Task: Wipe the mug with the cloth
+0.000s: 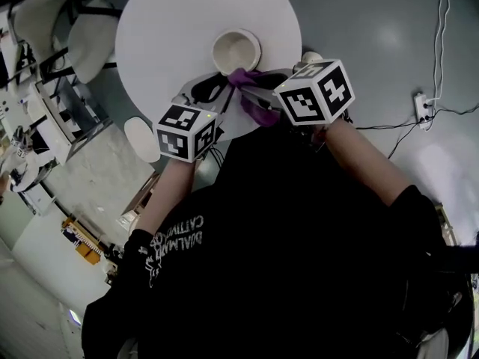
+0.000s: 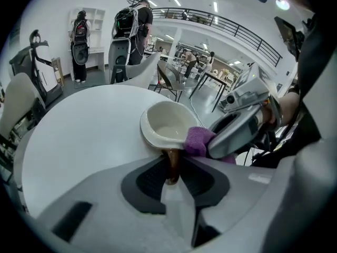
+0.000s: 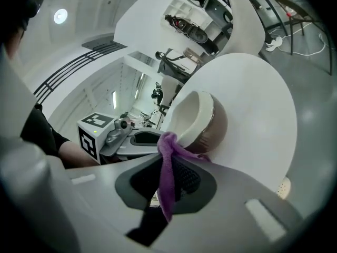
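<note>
The mug (image 2: 167, 125) sat on the round white desk (image 1: 165, 28), close to its near edge. The fingers of the left gripper (image 1: 213, 88) were clamped on the mug's brown handle (image 2: 173, 165). The fingers of the right gripper (image 1: 260, 90) were closed on the purple cloth (image 3: 168, 162). The far end of the cloth touched the mug's near rim, just right of the handle.
</note>
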The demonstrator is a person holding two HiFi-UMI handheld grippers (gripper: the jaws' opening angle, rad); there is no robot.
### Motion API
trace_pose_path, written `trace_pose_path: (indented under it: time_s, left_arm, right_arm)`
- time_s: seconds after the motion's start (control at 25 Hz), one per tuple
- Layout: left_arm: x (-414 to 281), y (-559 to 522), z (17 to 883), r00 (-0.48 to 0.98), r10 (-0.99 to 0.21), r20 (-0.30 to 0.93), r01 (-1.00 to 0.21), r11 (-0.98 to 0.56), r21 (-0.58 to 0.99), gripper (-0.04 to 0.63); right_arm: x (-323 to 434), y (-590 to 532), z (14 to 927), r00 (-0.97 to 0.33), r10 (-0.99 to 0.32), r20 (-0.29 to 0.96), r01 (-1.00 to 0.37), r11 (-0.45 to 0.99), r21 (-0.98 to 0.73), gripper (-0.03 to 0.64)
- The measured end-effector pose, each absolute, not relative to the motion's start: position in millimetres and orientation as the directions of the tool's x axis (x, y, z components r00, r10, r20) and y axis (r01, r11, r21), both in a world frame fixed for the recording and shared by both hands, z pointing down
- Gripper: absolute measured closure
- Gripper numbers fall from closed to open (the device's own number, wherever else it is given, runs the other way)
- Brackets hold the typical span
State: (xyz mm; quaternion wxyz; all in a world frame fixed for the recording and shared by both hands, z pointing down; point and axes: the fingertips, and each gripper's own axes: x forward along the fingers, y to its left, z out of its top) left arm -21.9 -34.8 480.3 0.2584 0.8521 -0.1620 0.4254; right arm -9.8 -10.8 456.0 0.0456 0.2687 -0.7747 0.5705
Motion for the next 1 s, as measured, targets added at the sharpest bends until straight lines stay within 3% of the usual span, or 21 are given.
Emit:
trace_pose_path:
  time_s: [0.64,1.0]
  left_arm:
    - [-18.3,-32.2,480.5,0.623,0.068,0.78,-0.386,-0.84,0.382,0.517]
    - [-18.1,-27.1,483.6,0.6,0.081,0.796,-0.376,-0.85,0.37,0.52]
  right_arm:
    - [-1.8,-13.2,463.0,-0.916,-0.207,0.345,-0.39,0.252,-0.886,0.58]
    - [15.5,-9.9,471.2,-0.923,-0.166,0.348,-0.38,0.239,-0.893,0.578]
